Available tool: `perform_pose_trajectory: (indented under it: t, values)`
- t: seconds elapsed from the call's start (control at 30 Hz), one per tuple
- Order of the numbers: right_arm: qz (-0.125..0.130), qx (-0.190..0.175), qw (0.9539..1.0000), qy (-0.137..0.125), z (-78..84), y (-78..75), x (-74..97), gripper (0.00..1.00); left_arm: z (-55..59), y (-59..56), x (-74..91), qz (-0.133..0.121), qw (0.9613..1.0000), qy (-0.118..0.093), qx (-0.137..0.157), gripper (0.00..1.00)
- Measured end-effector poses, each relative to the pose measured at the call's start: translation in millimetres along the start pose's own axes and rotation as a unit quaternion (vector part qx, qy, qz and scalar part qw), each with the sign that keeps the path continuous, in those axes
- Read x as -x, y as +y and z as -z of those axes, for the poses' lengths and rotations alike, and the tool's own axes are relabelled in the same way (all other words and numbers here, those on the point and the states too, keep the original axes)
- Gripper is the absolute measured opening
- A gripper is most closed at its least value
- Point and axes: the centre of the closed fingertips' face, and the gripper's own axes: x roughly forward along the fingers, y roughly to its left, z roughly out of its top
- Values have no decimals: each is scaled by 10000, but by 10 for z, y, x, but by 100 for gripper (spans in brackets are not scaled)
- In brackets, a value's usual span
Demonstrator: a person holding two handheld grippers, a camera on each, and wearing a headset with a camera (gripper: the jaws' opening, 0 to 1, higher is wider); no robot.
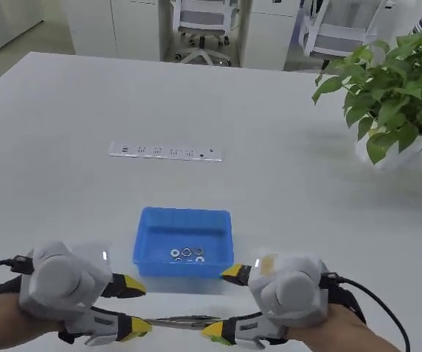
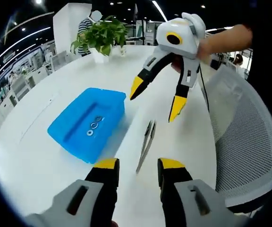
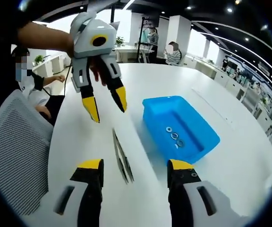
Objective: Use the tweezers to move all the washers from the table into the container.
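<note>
Both claws are released and hold nothing. The left claw and the right claw face each other low over the bench, jaws spread wide. The tweezers lie flat on the bench between the two claws, in line with each one's open jaws. The blue container sits just beyond both claws. The washers lie inside it, close to the wall nearest the claws.

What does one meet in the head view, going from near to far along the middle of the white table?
thin metal tweezers → blue rectangular plastic container → long white power strip → white office chair
</note>
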Motion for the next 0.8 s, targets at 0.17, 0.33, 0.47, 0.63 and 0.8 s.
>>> perform_pose_trajectory:
  t: [0.17,0.33,0.47,0.63,0.8]
  values:
    - [407,-211,9989,-83,58,-102,218,65,-96,45,192,-434,9971,-414,458,56]
    - [833,-761,9926,-447,1,-244,464,75,-170,21,320,-639,9943,-651,545,67]
    - [963,-796,9907,-531,-5,-262,584,84,-214,7,367,-740,9922,-745,669,79]
    - [1123,-891,9873,-691,-44,-286,684,100,-362,23,475,-1009,9872,-1063,635,95]
    - [1130,-788,9886,-614,-32,-265,731,100,-373,21,464,-955,9881,-1027,632,99]
